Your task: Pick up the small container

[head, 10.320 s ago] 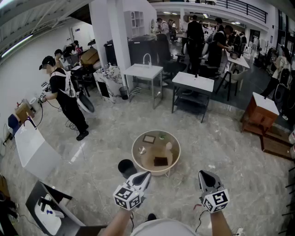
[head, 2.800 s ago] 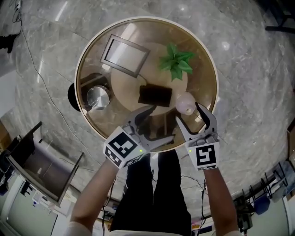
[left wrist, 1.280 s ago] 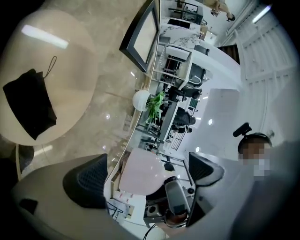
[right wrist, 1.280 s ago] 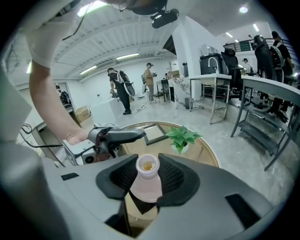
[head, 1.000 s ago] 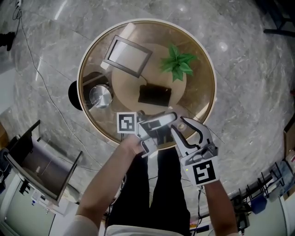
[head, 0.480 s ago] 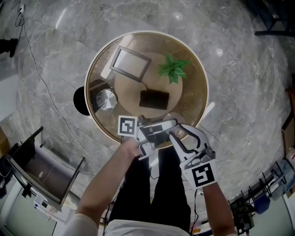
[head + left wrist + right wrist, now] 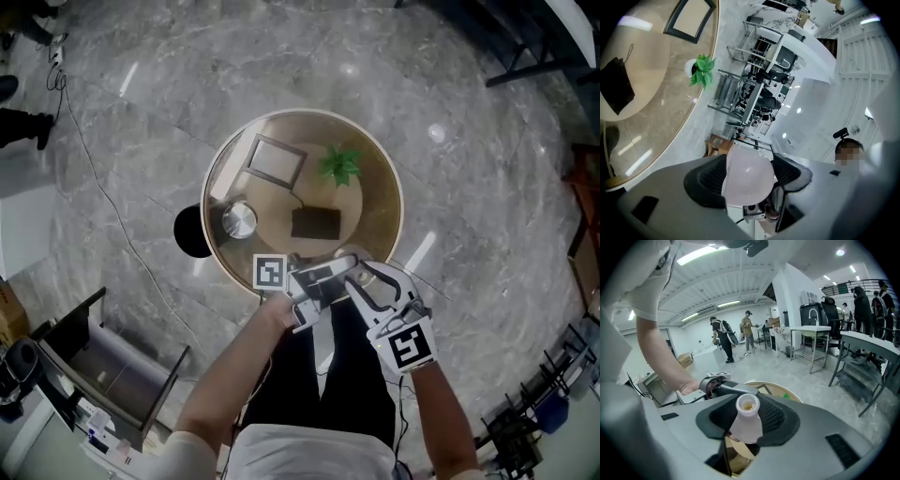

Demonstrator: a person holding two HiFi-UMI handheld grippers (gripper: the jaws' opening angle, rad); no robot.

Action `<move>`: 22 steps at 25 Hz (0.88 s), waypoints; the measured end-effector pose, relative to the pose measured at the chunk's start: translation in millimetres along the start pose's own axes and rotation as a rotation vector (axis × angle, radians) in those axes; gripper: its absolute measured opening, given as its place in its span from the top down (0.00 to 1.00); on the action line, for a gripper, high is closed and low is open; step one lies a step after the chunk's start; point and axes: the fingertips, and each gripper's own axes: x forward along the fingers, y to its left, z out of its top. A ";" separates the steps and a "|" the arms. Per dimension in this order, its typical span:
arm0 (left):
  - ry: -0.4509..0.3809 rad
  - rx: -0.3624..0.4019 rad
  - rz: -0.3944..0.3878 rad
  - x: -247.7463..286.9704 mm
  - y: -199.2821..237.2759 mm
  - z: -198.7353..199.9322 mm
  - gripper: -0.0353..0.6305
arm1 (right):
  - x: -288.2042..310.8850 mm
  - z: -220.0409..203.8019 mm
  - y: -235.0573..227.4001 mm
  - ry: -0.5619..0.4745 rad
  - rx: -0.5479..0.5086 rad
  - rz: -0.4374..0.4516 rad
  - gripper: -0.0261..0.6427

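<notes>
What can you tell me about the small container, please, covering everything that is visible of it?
The small container is a pale pinkish-white, matte-looking, vase-shaped piece. A narrow neck with an open round mouth widens to a smooth, rounded body. It is in the air, off the round table. The right gripper has its jaws clamped on its sides. The left gripper is closing its jaws on the rounded end, and both pads look to be touching it.

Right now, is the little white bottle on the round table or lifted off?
Lifted off. The small white flask-shaped container is pinched in the right claw, clear of the round glass table.
</notes>
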 end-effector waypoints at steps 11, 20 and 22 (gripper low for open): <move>-0.003 -0.039 -0.048 8.3 -73.4 -64.9 0.46 | -68.0 53.7 37.7 -0.026 0.038 -0.049 0.74; 0.038 -0.046 -0.054 6.3 -139.9 -130.4 0.47 | -131.9 103.4 83.3 -0.063 0.041 -0.084 0.74; 0.055 -0.042 -0.052 6.3 -149.5 -146.2 0.47 | -146.6 109.5 93.0 -0.076 0.047 -0.102 0.74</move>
